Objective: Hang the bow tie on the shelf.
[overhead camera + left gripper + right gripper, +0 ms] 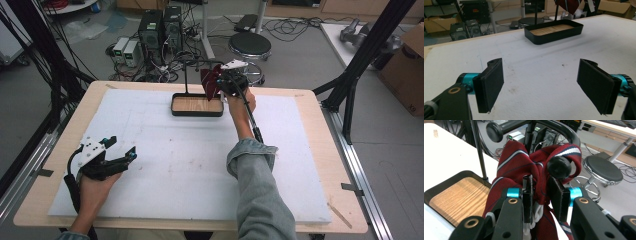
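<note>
Dark red striped fabric tie (534, 170) draped over black rack hook (559, 167), frame centre; right gripper (541, 195) clamped on it; left gripper (541, 82) jaws wide apart, holding nothing.

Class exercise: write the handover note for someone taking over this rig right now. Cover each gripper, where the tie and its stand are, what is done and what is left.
Right gripper: shut on the red striped tie, holding it up at the black stand's arm.
Left gripper: open, empty, over the white mat at the near left.
Stand tray: far centre of the table.
Done: tie draped over the arm.
Left: probably settle it, release and withdraw.
</note>
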A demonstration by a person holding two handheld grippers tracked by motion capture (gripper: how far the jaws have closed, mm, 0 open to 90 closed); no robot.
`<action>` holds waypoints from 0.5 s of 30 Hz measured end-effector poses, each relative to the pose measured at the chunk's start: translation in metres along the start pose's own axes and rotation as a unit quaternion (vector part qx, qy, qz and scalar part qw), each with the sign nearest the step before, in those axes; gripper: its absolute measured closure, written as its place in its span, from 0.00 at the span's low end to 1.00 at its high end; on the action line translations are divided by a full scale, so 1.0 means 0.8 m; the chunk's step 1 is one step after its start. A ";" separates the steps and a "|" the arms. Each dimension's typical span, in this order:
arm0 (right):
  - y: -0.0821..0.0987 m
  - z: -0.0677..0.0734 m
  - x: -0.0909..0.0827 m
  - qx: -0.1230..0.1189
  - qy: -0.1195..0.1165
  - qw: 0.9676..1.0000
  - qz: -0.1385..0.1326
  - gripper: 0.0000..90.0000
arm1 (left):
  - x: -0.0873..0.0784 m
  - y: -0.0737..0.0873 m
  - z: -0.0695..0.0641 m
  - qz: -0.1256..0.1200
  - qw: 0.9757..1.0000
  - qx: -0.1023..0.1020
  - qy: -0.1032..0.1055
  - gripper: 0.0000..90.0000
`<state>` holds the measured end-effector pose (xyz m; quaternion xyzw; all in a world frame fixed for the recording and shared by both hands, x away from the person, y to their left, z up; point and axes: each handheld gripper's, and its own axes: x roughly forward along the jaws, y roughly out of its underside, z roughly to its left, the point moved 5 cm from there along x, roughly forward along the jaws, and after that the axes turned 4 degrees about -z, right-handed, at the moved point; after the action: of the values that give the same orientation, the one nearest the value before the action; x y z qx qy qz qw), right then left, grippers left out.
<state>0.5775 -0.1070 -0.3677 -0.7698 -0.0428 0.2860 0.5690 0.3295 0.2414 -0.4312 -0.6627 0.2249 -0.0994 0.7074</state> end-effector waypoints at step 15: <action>-0.001 -0.001 -0.004 -0.006 0.005 1.000 0.003 0.76 | 0.001 0.001 -0.002 0.002 1.000 0.001 0.003 0.24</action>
<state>0.5754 -0.1084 -0.3654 -0.7745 -0.0397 0.2835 0.5641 0.3297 0.2400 -0.4320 -0.6608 0.2285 -0.1003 0.7078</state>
